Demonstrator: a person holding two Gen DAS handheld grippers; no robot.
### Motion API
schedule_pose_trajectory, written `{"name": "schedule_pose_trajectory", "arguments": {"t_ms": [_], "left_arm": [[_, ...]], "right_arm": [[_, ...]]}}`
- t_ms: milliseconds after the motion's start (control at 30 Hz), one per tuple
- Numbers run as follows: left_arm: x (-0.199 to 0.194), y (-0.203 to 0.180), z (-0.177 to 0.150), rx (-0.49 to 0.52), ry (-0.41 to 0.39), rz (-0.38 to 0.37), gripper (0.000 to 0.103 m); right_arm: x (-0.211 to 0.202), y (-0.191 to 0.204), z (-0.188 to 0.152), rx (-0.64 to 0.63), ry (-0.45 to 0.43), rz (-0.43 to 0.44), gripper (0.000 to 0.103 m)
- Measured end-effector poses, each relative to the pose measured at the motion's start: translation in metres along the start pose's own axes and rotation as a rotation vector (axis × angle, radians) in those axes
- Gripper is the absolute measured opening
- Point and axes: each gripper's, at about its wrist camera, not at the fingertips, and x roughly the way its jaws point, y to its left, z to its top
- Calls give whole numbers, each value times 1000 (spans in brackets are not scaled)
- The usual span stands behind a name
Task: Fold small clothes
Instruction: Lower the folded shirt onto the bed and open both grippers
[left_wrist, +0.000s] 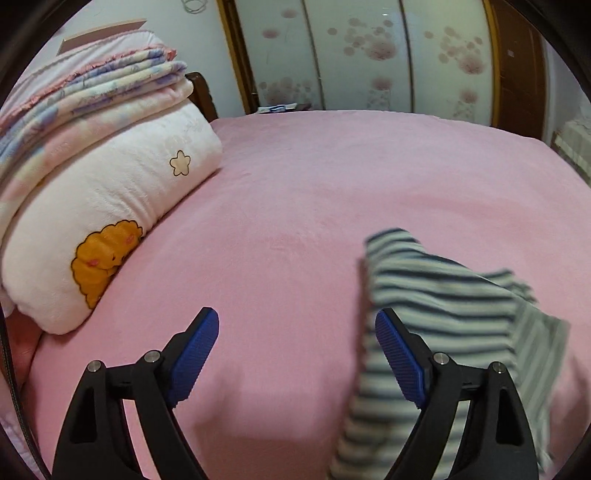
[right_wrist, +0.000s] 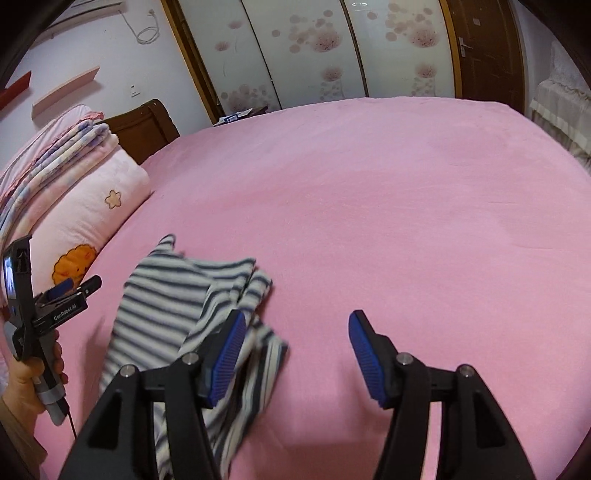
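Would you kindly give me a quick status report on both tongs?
Left tongs open, empty. Right tongs open, empty. Striped garment crumpled on pink bed between them, blurred. Nothing in the way.

Striped garment (right_wrist: 166, 302): soft knit cloth. Bedsheet (left_wrist: 295, 192): matt fleecy. Fingers (left_wrist: 195, 347): ribbed blue rubber.

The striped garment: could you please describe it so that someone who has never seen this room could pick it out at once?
Start from the big bed under a plain pink sheet. At its near edge, right of the stacked pillow and folded blankets, lies the striped garment, crumpled, between the two open claws. It is the only cloth with dark and pale stripes; its neighbours are pastel or floral.
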Motion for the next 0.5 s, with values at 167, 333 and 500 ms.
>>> {"name": "schedule_pose_trajectory", "arguments": {"t_ms": [167,333,500], "left_arm": [[-95,-10,-17,-14,-30,-98,87],[-200,-20,-36,-85,-59,-213,95],[-295,-46,-55,-50,-97,-289,97]], "right_arm": [[-68,4,-28,10,26,-10,59],[-149,15,-56,6,3,-45,59],[-231,28,-80,3,-18,-19,59]]}}
